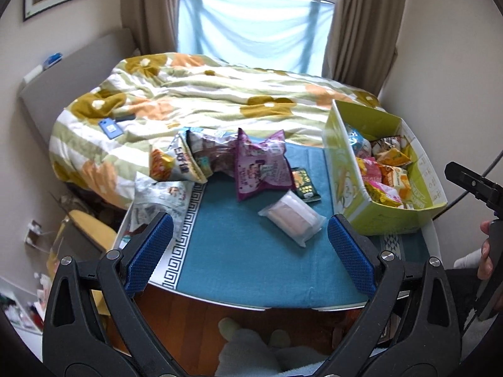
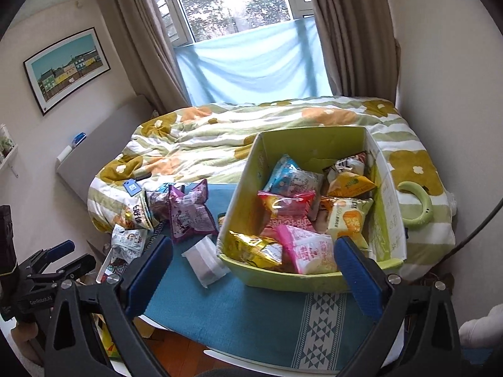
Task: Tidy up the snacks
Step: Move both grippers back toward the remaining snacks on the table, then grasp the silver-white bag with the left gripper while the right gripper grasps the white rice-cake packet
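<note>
Left wrist view: our left gripper hangs with jaws wide apart, empty, over the desk's near edge. The clear packet lies mid-desk, just left of the green box; it looks light, soft and slippery, so we judge a grasp across its short width best.

Right wrist view: our right gripper is spread open, empty, before the box, which is heaped with crinkly snack bags. The purple bag sits toward the desk's far left edge.

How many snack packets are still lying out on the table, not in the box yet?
6 that show: a clear-wrapped pink pack nearest, a small green packet, a purple bag, a brown bag, a yellow-and-white bag, and a white bag at the left edge. More may hide beneath.
</note>
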{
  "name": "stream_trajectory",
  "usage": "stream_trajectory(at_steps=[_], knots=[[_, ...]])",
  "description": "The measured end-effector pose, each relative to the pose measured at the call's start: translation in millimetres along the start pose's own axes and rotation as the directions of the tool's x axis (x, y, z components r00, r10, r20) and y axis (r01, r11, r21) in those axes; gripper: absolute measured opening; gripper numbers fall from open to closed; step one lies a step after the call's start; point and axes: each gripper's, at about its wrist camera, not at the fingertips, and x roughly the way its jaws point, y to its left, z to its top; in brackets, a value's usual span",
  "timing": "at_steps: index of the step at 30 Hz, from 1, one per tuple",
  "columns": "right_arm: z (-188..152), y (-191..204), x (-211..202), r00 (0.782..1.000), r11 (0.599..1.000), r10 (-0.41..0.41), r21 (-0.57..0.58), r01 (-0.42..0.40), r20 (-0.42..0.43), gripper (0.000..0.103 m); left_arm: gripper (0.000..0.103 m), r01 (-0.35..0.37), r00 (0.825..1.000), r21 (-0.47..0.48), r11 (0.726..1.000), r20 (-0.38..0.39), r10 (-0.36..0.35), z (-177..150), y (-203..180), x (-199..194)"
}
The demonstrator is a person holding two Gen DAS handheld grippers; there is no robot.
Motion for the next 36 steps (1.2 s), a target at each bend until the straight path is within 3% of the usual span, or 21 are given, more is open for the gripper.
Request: stream_trajectory(at_steps=[6, 10, 17, 21, 26, 31, 36], knots=[[4, 39, 28, 0.997, 0.995, 0.072, -0.067, -0.073, -0.019, 0.102, 0.098, -0.058, 0.998, -0.052, 0.997, -0.016, 0.057, 3, 48, 17], [5, 70, 56, 0.994, 0.987, 0.098, -0.126, -0.104, -0.05, 0.102, 0.098, -0.079, 0.994, -0.059, 0.995, -0.082, 0.074, 6, 79, 48], [-4, 128, 121, 0.986, 0.967, 0.064, -0.233, -0.1, -0.155, 0.102, 0.098, -0.089, 0.978, -0.037, 0.995, -0.191, 0.08, 10, 119, 113], [-13, 145, 166, 0.968, 0.964, 0.06, -0.239, -0.119, -0.242, 0.102, 0.098, -0.103, 0.967, 0.006, 0.995, -0.232, 0.102, 11, 131, 152], [-25, 152, 216, 0.94, 0.959, -0.007, -0.268, -0.09, -0.341, 0.102, 0.098, -0.154, 0.952, 0.11, 0.982, -0.249, 0.177, 8, 132, 192], [-38, 144, 245, 0.91, 0.953, -0.088, -0.3, -0.042, -0.406, 0.102, 0.098, -0.214, 0.931, 0.214, 0.953, -0.252, 0.265, 1, 123, 226], [-50, 136, 268, 0.875, 0.943, -0.143, -0.331, -0.02, -0.462, 0.102, 0.098, -0.22, 0.913, 0.263, 0.939, -0.283, 0.293, -4, 119, 252]])
